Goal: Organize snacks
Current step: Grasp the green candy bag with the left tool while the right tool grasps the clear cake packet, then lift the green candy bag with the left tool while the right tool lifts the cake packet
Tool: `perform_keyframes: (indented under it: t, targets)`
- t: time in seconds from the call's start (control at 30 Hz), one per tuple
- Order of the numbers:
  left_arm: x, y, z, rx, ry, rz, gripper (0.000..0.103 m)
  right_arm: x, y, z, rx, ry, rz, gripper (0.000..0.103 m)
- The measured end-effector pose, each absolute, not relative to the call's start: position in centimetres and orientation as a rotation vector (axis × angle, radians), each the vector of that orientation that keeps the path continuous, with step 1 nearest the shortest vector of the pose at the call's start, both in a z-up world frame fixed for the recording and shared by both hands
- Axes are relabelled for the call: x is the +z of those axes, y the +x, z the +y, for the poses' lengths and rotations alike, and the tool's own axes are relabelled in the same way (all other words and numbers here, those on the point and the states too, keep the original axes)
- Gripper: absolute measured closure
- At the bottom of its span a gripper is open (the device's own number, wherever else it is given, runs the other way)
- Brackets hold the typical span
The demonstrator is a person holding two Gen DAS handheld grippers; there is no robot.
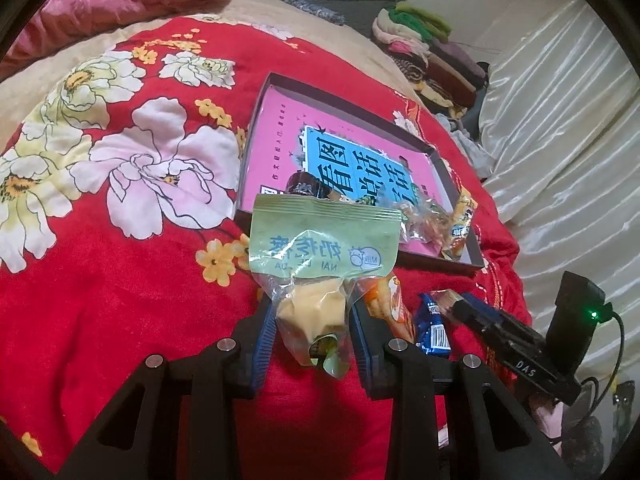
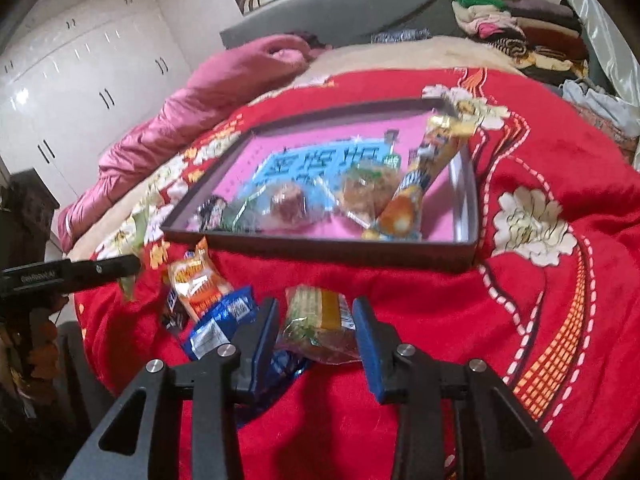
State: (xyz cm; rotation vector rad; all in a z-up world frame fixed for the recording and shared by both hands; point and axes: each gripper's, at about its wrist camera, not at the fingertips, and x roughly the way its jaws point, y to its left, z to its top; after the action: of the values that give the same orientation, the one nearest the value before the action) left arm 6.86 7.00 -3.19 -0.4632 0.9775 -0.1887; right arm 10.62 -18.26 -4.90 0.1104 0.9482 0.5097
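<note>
Left gripper (image 1: pixel 310 320) fingers pinch green snack pkt (image 1: pixel 324 240) above red bed blanket (image 1: pixel 120 300); right gripper (image 2: pixel 316 320) fingers straddle yellow-green pkt (image 2: pixel 316 320), contact unclear.

The near end of the box (image 1: pixel 352 110) is hidden behind the green snack bag (image 1: pixel 324 236) in the left view. The small words on the pink book (image 1: pixel 280 120) inside are too tiny to be read. In the right view, the snacks in the box (image 2: pixel 320 246) are blurred. The blue packet (image 2: pixel 224 320) is partly covered by a gripper finger (image 2: pixel 260 336).
</note>
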Motion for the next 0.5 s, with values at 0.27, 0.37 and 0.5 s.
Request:
perform_keyframes:
  t: [0.27, 0.37, 0.5]
  targets:
    - [-3.3, 6.9, 7.0, -0.194, -0.469, 0.982, 0.067, -6.0, 10.5, -17.5, 0.513, 0.075, 1.011, 0.062]
    - [-3.2, 6.9, 6.8, -0.200, -0.465, 0.980, 0.067, -6.2, 10.5, -17.5, 0.508, 0.069, 1.017, 0.061]
    - [-2.7, 6.8, 6.4, -0.206, -0.443, 0.967, 0.067, -6.6, 10.7, -17.6, 0.501, 0.060, 1.028, 0.062]
